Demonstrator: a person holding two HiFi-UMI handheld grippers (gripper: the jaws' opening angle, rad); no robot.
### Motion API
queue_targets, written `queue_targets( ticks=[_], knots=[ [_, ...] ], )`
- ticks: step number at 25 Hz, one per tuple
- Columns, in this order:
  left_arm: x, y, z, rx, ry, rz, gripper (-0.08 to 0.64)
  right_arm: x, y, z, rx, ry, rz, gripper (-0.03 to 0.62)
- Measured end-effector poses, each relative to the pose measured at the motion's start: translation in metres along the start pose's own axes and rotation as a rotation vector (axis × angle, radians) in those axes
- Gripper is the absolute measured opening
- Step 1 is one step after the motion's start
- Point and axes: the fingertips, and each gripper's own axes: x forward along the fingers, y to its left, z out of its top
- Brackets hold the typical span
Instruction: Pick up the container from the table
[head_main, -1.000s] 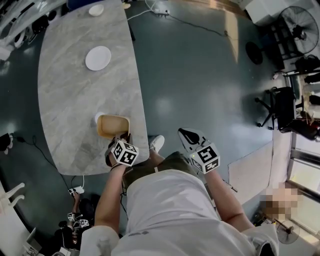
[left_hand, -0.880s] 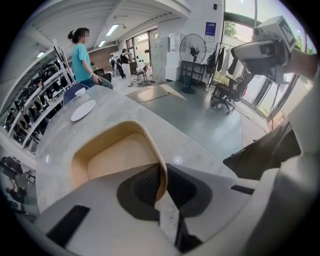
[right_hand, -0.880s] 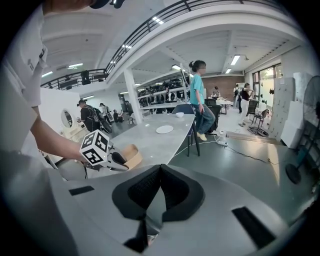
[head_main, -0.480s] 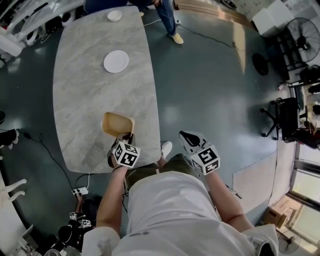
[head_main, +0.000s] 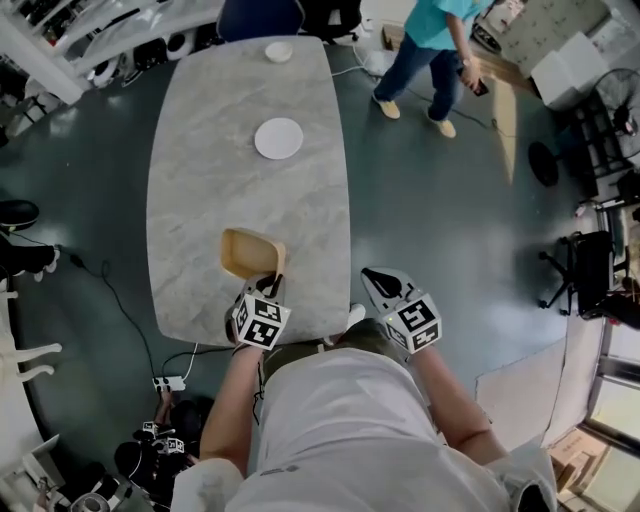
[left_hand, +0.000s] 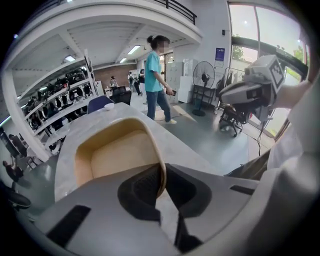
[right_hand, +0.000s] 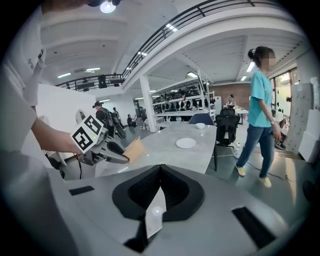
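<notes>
The container (head_main: 250, 253) is a tan, rounded shallow tray. My left gripper (head_main: 272, 290) is shut on its near rim and holds it tilted just above the near end of the grey marble table (head_main: 200, 150). In the left gripper view the thin rim (left_hand: 161, 170) is pinched between the dark pads, and the tray's hollow (left_hand: 117, 152) faces the camera. My right gripper (head_main: 378, 283) hangs over the floor to the right of the table, shut with nothing in it. From the right gripper view (right_hand: 159, 172) I see the left gripper (right_hand: 107, 152) carrying the container (right_hand: 132, 149).
A white plate (head_main: 278, 138) lies mid-table and a small white bowl (head_main: 279, 51) near the far end. A person in a teal shirt (head_main: 430, 40) walks on the floor beyond the table's far right. A chair (head_main: 260, 18) stands at the far end, and a power strip (head_main: 168, 383) lies on the floor.
The container has come up off the table in the left gripper and tilted. The right gripper drifted a little. A walking person has come into view at the top.
</notes>
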Motion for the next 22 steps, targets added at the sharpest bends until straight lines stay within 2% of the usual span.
queue_targets(
  ticks=[6, 14, 22],
  knots=[
    [-0.047, 0.024, 0.015, -0.035, -0.089, 0.055, 0.018, 0.017, 0.024, 0.037, -0.033, -0.051, 0.055, 0.012],
    [-0.113, 0.051, 0.033, -0.119, -0.249, 0.121, 0.020, 0.032, 0.062, 0.087, -0.094, -0.123, 0.136, 0.012],
    [-0.173, 0.076, 0.052, -0.159, -0.409, 0.203, 0.020, 0.037, 0.094, 0.131, -0.155, -0.189, 0.208, 0.012]
  ],
)
